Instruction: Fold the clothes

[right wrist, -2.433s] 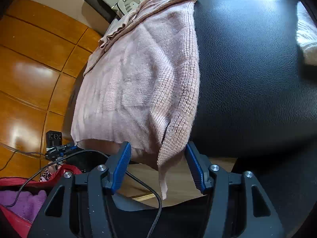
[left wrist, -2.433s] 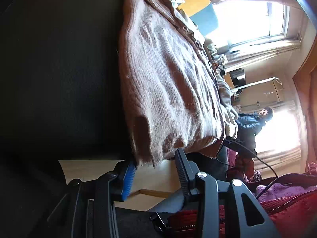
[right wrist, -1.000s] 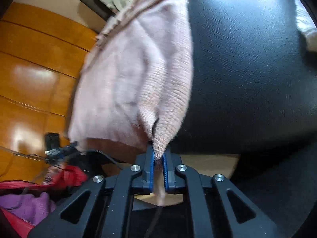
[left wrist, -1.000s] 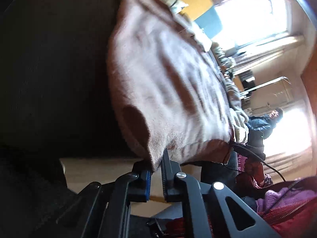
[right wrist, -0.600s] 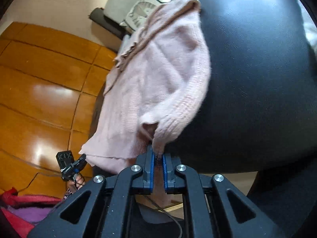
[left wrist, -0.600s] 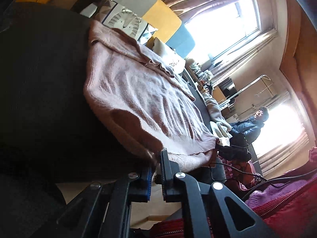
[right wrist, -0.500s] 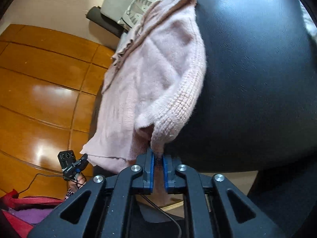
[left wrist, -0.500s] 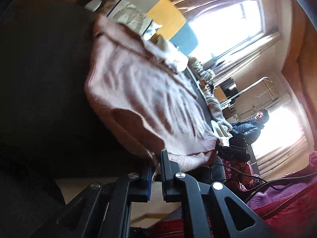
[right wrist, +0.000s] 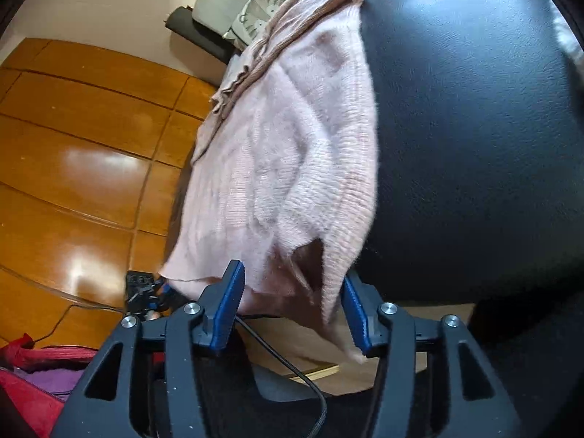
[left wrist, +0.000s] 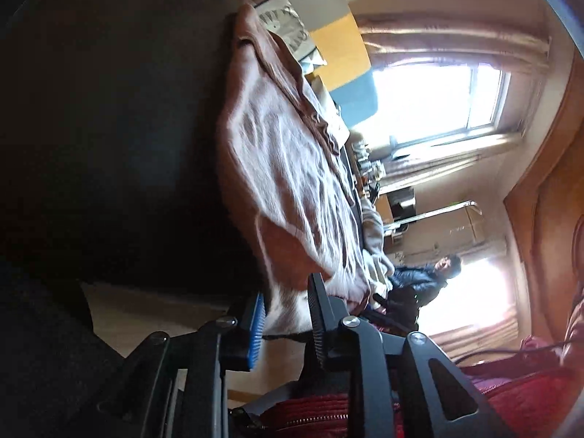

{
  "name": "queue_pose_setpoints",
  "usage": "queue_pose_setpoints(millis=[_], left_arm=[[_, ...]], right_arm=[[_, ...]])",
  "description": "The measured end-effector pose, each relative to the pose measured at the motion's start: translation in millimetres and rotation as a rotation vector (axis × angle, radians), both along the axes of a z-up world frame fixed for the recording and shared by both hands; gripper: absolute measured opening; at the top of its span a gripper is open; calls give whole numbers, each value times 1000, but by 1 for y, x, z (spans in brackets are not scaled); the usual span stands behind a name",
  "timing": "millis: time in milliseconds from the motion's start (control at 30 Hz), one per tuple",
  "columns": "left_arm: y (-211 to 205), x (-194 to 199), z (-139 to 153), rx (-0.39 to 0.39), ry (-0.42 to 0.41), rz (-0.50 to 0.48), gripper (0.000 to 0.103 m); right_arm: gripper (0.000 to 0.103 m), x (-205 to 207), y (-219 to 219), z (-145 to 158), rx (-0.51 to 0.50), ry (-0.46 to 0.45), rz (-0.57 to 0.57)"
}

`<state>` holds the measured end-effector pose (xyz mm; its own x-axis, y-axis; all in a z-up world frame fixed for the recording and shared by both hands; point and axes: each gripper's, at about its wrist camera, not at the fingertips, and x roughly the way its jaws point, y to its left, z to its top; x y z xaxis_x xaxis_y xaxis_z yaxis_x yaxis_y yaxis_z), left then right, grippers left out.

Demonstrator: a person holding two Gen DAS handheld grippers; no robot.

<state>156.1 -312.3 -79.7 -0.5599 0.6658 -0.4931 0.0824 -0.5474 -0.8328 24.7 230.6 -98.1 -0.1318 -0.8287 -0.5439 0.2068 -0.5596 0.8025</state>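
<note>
1. Black counter (right wrist: 474, 127): large, dark, leather-like top; fills most of both wrist views and is the landmark for the notes below.
2. Pink knit sweater (right wrist: 292, 138): lies along the counter's left edge, as the right wrist view shows it. Its far end reaches toward the patterned cushion (right wrist: 255, 14) beyond the counter; its near hem droops off the counter's near edge. The upper layer looks doubled over, with a bunched fold near the hem, but the picture is blurred, so layer count is uncertain.
3. Red bag (right wrist: 33, 376): on the floor, off the counter's near-left corner; not involved.
4. Right gripper (right wrist: 292, 308): fingers spread wide, with the hanging hem loose between them and not pinched. It sits at the counter's near edge.
5. Left gripper (left wrist: 286, 319): fingers apart, sweater (left wrist: 288, 168) hem between them, no clamp visible. It is also at the counter's near edge.
6. Judgement: hem loose at both grippers. This fits either a release after laying a fold or an approach to regrasp. I cannot settle which.
7. Doing it well, either way:
   - keep both grippers level with the counter's near edge so the hem lies square
   - avoid dragging the knit, since it stretches and snags easily
   - watch the cable (right wrist: 284, 361) below the counter edge
</note>
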Motion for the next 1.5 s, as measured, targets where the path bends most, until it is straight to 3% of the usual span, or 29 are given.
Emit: queue_pose_setpoints(millis=[267,533,667,733,767,800,900,1033,1333,1500], left_arm=[[-7,-6,-13,74,-29,28,25],[5,-10,-15,52,-55,-17,25],[5,-11,-14,29,-87,4,12],[10,-11,-10,-28,-82,0,7],[12,-11,-7,-54,-79,-1,5],[14,-11,-5,-74,-75,-3,5],[12,-9,1,-102,-52,14,4],[5,1,12,-60,-2,27,4],[-2,34,56,79,184,53,4],[6,49,72,136,237,42,4]], right_arm=[[55,-1,-3,0,-1,14,21],[55,0,4,1,2,11,12],[54,-2,-2,3,40,22,25],[42,-2,-3,6,97,30,24],[14,-1,-2,7,146,35,20],[9,-1,0,6,147,26,10],[9,0,7,2,127,-8,-25],[9,2,15,3,86,-18,-28],[9,27,24,46,-87,112,93],[9,42,37,59,-193,120,49]])
